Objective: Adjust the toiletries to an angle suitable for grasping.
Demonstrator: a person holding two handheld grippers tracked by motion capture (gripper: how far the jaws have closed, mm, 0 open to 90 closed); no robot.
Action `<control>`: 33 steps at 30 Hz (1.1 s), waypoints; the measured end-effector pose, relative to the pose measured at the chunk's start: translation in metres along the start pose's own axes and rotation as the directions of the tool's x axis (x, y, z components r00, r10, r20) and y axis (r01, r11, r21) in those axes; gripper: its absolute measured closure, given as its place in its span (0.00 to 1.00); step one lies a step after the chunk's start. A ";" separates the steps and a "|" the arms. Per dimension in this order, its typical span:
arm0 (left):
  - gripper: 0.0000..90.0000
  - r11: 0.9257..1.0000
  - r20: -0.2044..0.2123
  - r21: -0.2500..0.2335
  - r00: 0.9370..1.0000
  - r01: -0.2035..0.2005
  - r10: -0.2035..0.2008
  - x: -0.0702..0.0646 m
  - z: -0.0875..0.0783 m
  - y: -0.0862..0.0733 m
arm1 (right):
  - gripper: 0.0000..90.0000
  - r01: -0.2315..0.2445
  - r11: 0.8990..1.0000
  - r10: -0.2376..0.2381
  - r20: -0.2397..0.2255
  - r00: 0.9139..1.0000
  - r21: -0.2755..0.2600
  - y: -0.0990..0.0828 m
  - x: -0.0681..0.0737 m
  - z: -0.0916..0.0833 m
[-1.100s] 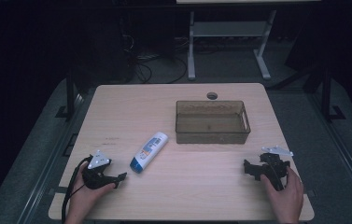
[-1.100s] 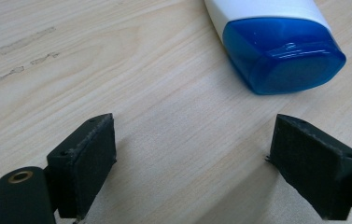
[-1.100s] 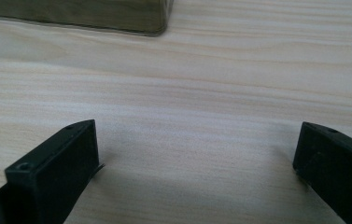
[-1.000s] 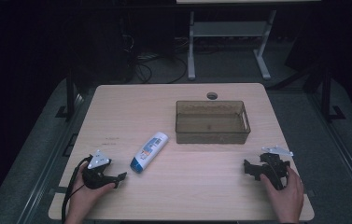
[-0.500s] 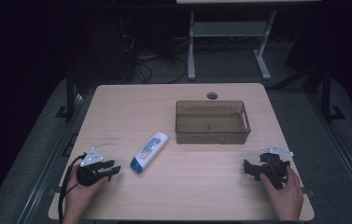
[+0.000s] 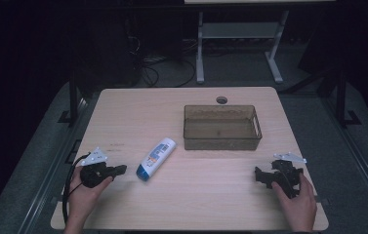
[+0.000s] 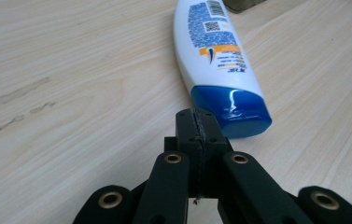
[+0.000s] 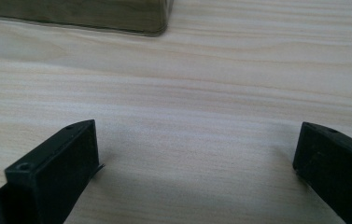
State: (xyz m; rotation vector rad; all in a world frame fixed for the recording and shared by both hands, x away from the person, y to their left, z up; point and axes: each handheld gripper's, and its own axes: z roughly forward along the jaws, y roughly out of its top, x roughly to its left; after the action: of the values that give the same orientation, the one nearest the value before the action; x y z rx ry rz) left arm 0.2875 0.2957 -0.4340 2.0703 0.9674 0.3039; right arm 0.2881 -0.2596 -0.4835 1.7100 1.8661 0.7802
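A white bottle with a blue cap (image 6: 156, 159) lies on its side on the wooden table (image 6: 137, 112), cap toward the person. My left gripper (image 6: 121, 169) rests at the front left, shut with nothing held, its tips just short of the blue cap (image 7: 232, 108). In the left gripper view the bottle (image 7: 211, 51) stretches away from the closed jaws, and my left gripper (image 7: 197, 120) points at its cap. At the front right, a hand holds my right gripper (image 6: 258, 175), low over the table. In its own view my right gripper (image 8: 197, 154) stands wide open over bare wood.
A clear brownish plastic bin (image 6: 222, 127) stands right of the table's centre, empty; its near corner (image 8: 131, 18) shows at the top of the right gripper view. A cable hole (image 6: 221, 100) sits behind it. Dark floor and a desk frame lie beyond the table.
My left gripper has slid a little to the left and back, then turned its tips toward the bottle's cap. The right gripper has stayed put.
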 end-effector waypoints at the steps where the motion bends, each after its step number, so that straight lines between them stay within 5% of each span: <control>1: 1.00 1.000 0.005 0.004 1.000 -0.001 0.001 -0.001 0.001 0.002 | 0.00 0.000 1.000 0.000 0.000 1.000 0.000 0.000 0.000 0.000; 17: 1.00 0.999 0.092 -0.011 0.994 -0.053 0.054 -0.018 0.022 0.031 | 0.00 0.000 1.000 0.000 0.000 1.000 0.000 0.000 0.000 0.000; 27: 1.00 0.994 0.153 0.014 0.982 -0.113 0.109 -0.037 0.047 0.049 | 0.00 -0.001 1.000 0.001 0.000 1.000 0.001 0.000 0.000 0.000; 33: 1.00 0.994 0.181 0.008 0.978 -0.110 0.107 -0.045 0.060 0.056 | 0.00 -0.001 1.000 0.001 -0.001 1.000 0.001 0.000 0.000 0.000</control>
State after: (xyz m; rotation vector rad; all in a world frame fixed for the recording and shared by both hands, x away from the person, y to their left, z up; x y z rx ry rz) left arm 0.3176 0.2073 -0.4250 2.1296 0.7527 0.1605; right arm 0.2885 -0.2592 -0.4834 1.7114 1.8660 0.7808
